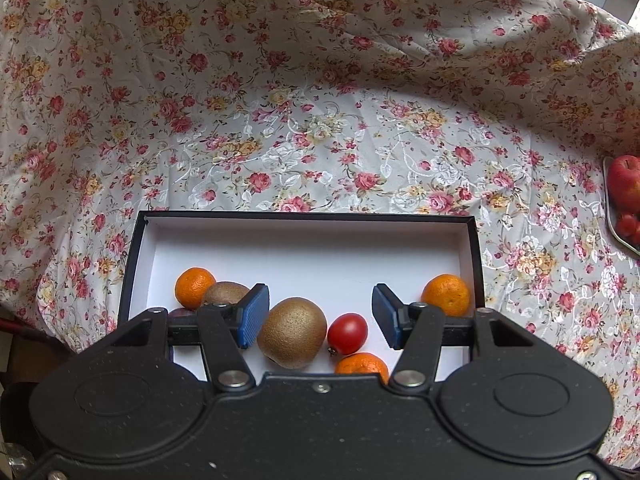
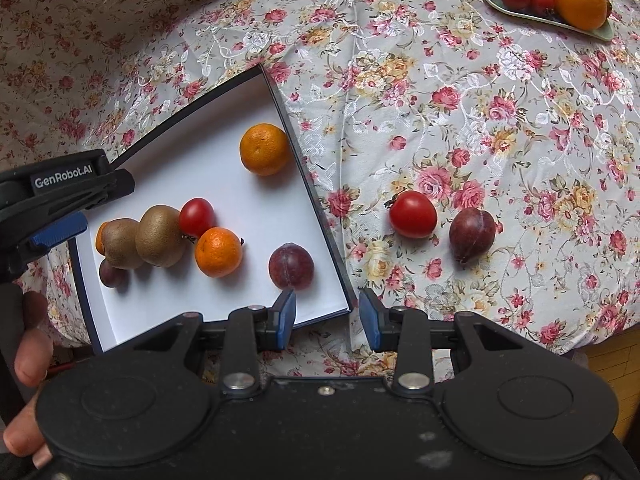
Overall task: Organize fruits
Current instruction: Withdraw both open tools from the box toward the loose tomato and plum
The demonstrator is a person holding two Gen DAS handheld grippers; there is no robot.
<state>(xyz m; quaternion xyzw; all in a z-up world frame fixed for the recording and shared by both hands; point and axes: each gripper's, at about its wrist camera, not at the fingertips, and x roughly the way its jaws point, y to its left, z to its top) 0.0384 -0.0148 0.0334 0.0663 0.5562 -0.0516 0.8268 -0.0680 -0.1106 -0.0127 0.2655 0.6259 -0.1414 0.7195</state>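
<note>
- the sorting looks partway done: the white-lined box point(image 2: 248, 256) on the floral-clothed worktop point(image 2: 500, 128) already holds three mandarins, two kiwis point(image 2: 160, 236), a small tomato point(image 2: 196, 217) and two plums, one of them half hidden behind the kiwis.
- two fruits lie loose on the cloth just outside the box's right wall: a red tomato point(image 2: 413, 214) and, just beside it, a dark plum point(image 2: 472, 234). they are near each other but not touching.
- a pale tray point(image 2: 560, 24) at the far corner carries more fruit, including a large orange and small tomatoes; in the left wrist view an apple point(image 1: 624, 180) shows at its edge.
- the left hand-held gripper point(image 1: 320, 316) hangs over the box, released, its blue pads apart with nothing pressed between them; the large kiwi point(image 1: 292, 334) and the small tomato sit below the gap.
- the right hand-held gripper point(image 2: 328, 320) is also released and empty, poised over the near right corner of the box, pointing steeply down.
- judged step: between placements, with the right side about to fetch a loose fruit.
- the next move likely calls for shifting the right hand-held gripper toward the loose tomato or plum, centring the round fruit between the pads and closing gently, since either could roll on the cloth or bruise.
</note>
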